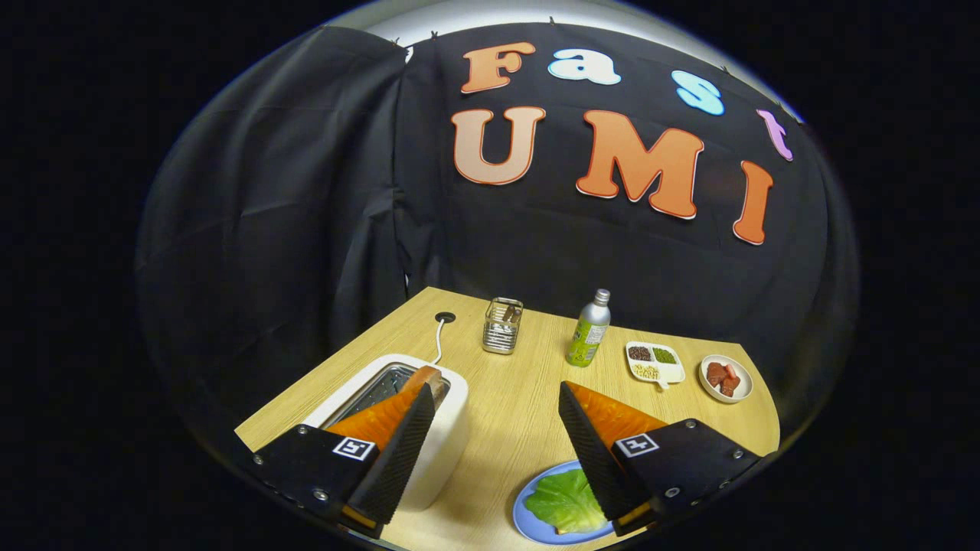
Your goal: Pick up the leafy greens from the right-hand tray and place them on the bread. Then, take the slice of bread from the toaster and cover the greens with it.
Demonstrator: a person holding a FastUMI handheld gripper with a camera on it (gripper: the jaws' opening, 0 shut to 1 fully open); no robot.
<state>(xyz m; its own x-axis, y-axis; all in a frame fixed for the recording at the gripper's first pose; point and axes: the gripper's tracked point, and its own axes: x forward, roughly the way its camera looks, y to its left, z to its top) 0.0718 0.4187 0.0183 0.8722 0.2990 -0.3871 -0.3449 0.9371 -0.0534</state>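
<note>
My gripper (496,398) is open above the wooden table, nothing between its fingers. A white toaster (452,398) stands under the left finger (398,451), and a slice of bread (430,376) sticks up from its slot just beyond that fingertip. A leaf of green lettuce (563,501) lies on a blue plate (524,516) beside and partly under the right finger (597,451). Whether bread lies beneath the leaf is hidden.
Beyond the fingers stand a metal wire holder (502,325), a green bottle with a silver cap (589,330), a white divided tray of toppings (654,361) and a small bowl of red pieces (725,377). The toaster's white cord (439,339) runs to a table grommet (445,317).
</note>
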